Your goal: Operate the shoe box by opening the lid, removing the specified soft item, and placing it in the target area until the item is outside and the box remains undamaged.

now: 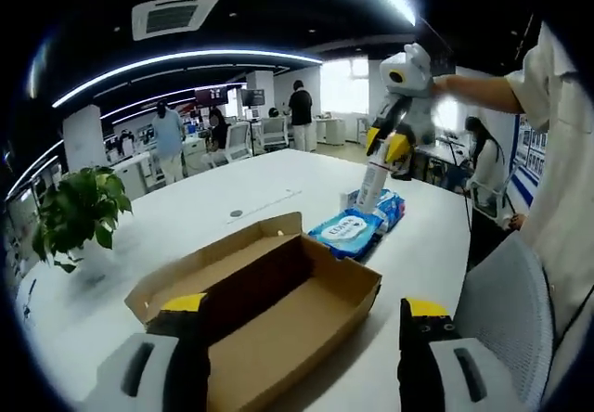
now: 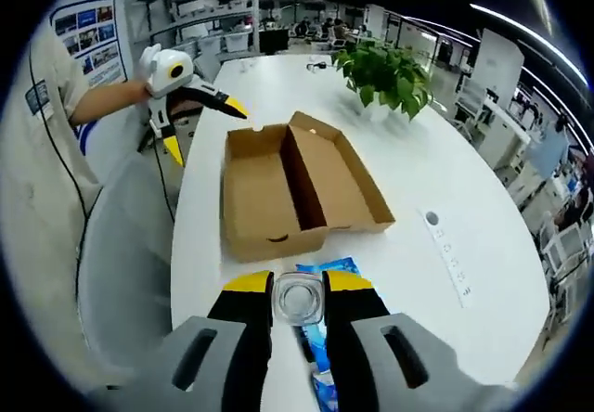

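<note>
Background stuff I can see from here: a big white table (image 1: pixel 241 199) with a leafy potted plant (image 1: pixel 79 212) sitting near its far edge, same plant (image 2: pixel 385 73) in the right gripper view. There's a small round cap (image 2: pixel 432 218) set flush in the tabletop. A grey chair (image 1: pixel 506 291) is pulled up just beside the table. Further back, a few people (image 1: pixel 300 115) stand around desks, with curved light strips (image 1: pixel 176 59) and a ceiling vent (image 1: pixel 172 15) overhead.
</note>
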Demonstrator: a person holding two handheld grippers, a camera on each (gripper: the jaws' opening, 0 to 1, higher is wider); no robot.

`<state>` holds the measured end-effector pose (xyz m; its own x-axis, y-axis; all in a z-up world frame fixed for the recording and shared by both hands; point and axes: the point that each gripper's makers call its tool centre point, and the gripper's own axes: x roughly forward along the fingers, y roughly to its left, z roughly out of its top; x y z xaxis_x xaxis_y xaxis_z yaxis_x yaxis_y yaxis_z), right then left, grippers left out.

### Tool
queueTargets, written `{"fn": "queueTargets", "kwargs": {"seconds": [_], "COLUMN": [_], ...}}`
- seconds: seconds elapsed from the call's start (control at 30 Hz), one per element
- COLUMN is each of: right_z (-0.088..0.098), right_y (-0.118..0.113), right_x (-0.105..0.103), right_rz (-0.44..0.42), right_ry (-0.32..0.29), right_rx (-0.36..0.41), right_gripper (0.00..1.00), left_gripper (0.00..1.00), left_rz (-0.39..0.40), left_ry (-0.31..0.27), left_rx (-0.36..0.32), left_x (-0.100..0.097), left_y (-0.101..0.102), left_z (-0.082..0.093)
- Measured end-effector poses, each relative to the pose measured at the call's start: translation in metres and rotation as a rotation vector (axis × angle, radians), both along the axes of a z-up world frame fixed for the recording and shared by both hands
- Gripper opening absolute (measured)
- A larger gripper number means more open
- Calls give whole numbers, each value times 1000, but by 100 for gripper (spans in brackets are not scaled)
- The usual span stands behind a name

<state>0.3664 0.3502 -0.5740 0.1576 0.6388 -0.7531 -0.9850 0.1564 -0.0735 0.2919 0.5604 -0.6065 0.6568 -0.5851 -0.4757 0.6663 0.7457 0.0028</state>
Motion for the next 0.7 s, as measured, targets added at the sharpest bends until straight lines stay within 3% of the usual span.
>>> {"fn": "queueTargets", "kwargs": {"seconds": [0.4, 0.7], "right_z": [-9, -21], "right_y": [-7, -12], "right_x": [38, 65], "right_rz": [85, 98], "right_ry": [-56, -75], "right_rx": [-77, -109], "right_gripper": [18, 18], "left_gripper": [93, 98], "left_rz": [84, 131], "left_ry": [26, 42], "left_rx": [-34, -40], "left_x": [-7, -18], "left_y": [25, 42], "left_z": [2, 2]}}
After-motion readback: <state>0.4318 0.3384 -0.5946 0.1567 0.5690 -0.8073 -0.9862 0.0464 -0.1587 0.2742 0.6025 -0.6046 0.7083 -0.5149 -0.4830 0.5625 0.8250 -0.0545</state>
